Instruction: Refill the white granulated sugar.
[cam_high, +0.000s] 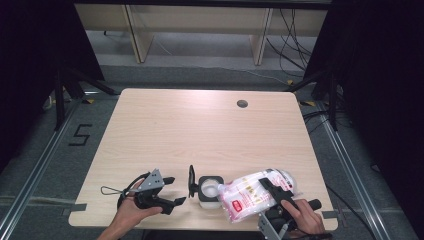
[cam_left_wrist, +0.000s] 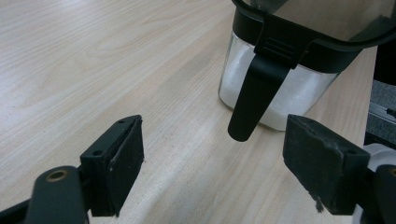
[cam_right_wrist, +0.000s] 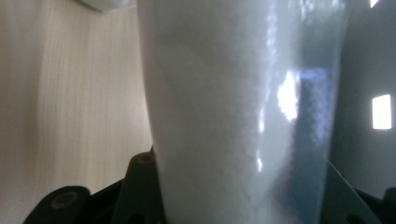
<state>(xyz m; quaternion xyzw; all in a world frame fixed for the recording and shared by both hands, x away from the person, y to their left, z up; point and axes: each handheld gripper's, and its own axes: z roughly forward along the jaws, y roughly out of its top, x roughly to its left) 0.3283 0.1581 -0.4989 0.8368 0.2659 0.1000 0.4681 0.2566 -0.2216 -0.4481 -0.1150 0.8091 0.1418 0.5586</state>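
A small clear container (cam_high: 210, 195) with a black rim stands near the table's front edge, its black lid (cam_high: 191, 181) flipped up on the left side. In the left gripper view the container (cam_left_wrist: 280, 93) holds white grains, and the lid's latch tab (cam_left_wrist: 254, 100) hangs down its side. My left gripper (cam_high: 175, 191) is open just left of it, jaws wide apart (cam_left_wrist: 212, 163) with nothing between them. A plastic bag of white grains (cam_high: 252, 192) with a red label lies tilted, its mouth at the container's top. My right gripper (cam_high: 276, 194) is shut on that bag (cam_right_wrist: 233, 116).
The wooden table (cam_high: 200, 130) has a round cable hole (cam_high: 242, 103) at the back right. Both hands work close to the front edge. Pale shelving legs (cam_high: 135, 35) stand on the floor beyond the table, and black stands flank both sides.
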